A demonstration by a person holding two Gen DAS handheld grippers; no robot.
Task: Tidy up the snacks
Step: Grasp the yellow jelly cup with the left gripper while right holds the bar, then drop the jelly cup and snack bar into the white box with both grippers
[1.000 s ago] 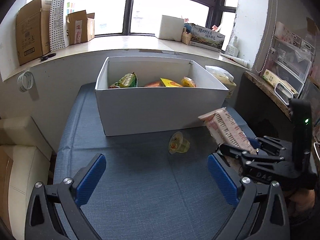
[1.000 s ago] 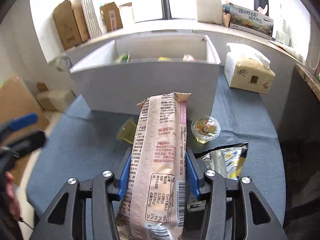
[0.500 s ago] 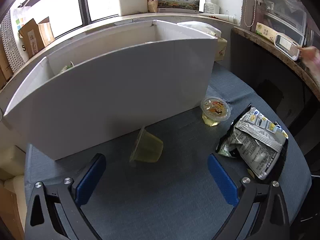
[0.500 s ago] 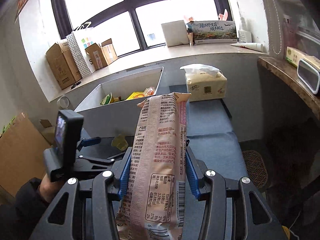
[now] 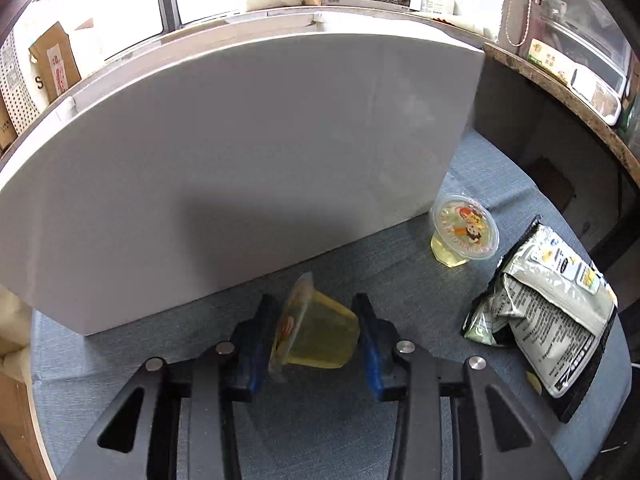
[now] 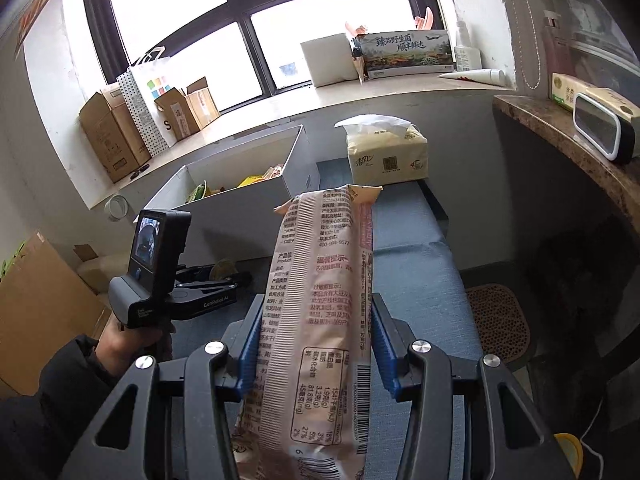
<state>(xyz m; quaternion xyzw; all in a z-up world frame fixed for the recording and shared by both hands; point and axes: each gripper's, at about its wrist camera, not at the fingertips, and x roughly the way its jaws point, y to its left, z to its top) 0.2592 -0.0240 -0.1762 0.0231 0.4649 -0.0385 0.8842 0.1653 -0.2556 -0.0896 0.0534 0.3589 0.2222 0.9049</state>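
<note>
Snacks lie split between the white box (image 5: 240,152) and the blue-grey cloth (image 5: 320,432) in front of it, and you have one in each tool. Your left gripper (image 5: 316,336) is closed on a yellow jelly cup (image 5: 316,336) tipped on its side, foil lid facing left, just in front of the box's near wall. A second jelly cup (image 5: 464,232) stands upright at the box's right corner, and a crumpled silver snack bag (image 5: 548,312) lies near it on the cloth. Your right gripper (image 6: 316,356) clamps a long pink snack packet (image 6: 320,320), printed back facing the camera, held upright above the cloth, to the right of the box. From that view the box (image 6: 240,208) shows green and yellow packets inside; a tissue pack (image 6: 386,156) sits behind it, and your left hand (image 6: 128,340) grips its tool's handle.
</note>
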